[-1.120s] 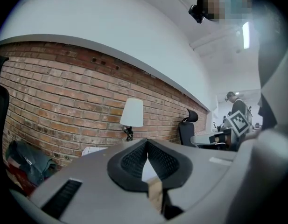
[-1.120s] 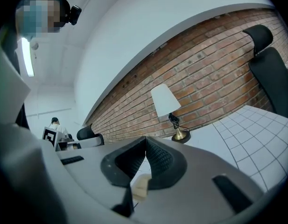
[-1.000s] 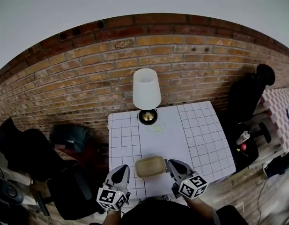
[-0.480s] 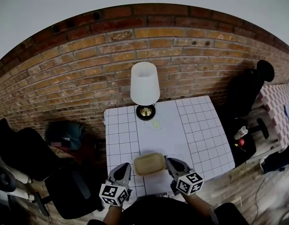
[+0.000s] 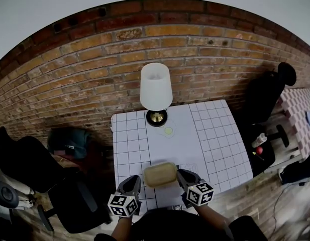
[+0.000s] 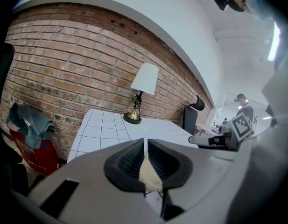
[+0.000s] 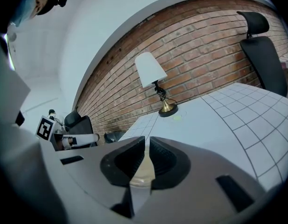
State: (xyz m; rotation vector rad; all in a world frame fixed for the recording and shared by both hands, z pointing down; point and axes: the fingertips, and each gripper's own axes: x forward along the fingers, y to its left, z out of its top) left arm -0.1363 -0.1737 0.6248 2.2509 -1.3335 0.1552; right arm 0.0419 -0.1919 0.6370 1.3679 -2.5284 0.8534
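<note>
Slip risk first. Left claw (image 6: 145, 148) clamped shut on one thin end rim of the tan tray (image 5: 161, 174), right claw (image 7: 146, 146) clamped the same way on the opposite end rim. So just two narrow pinches carrying the whole thing. Sits between the two claws at the near edge of the bench (image 5: 220, 149), right in front of the person. Can't tell whether resting on the top or lifted just off it.

Could twist or pop out with any uneven pull or lift between the two sides, judging by the sliver of rim in each pinch. Could also bow in the middle if squeezed inward, going by the light look of it. Near edge right there too, so probably a drop to the floor, not onto the bench.

Further out, worth minding the lamp (image 5: 156, 87) with the brass foot at the far edge, plus the small yellow-green disc (image 5: 168, 131) just in front of it. Both well apart from the tray.

Bench top white with a dark grid, pushed up against a brick wall (image 5: 94, 69). Black office chairs (image 5: 24, 159) off to the left, another black chair (image 5: 268, 102) on the right, teal bundle (image 5: 69, 143) low by the wall.
</note>
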